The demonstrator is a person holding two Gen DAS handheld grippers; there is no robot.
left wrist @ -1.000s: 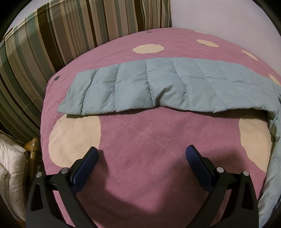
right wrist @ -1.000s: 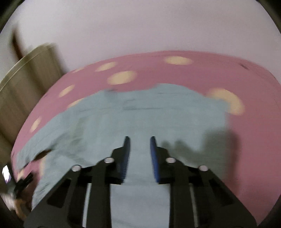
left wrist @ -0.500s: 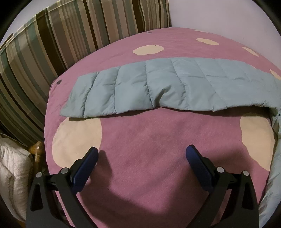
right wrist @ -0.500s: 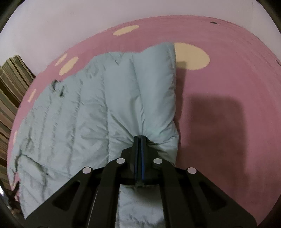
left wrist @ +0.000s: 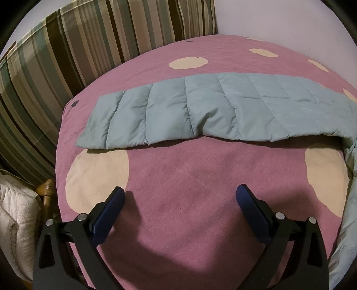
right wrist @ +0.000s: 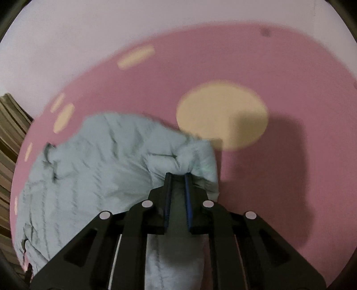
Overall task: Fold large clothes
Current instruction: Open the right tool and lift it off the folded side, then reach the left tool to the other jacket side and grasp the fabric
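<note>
Pale blue quilted jacket [left wrist: 200, 111] spread across pink spotted bedspread [left wrist: 189, 178], near edge free. Left gripper [left wrist: 178, 200] splayed wide over bare cover, nothing between. Right gripper [right wrist: 177, 178] opening narrowly, bunched jacket fabric between jaws

A bed [left wrist: 178, 223] fills the room's middle, under a pink cover with large cream dots [left wrist: 98, 180]. Behind it hangs a striped curtain [left wrist: 67, 55] — brown, green, beige — next to a plain pale wall [left wrist: 279, 20]. At the bed's left corner stand a wooden post [left wrist: 48, 191] and a white quilted cushion [left wrist: 15, 223]. Light is dim and warm — shadows fall across the cover.
</note>
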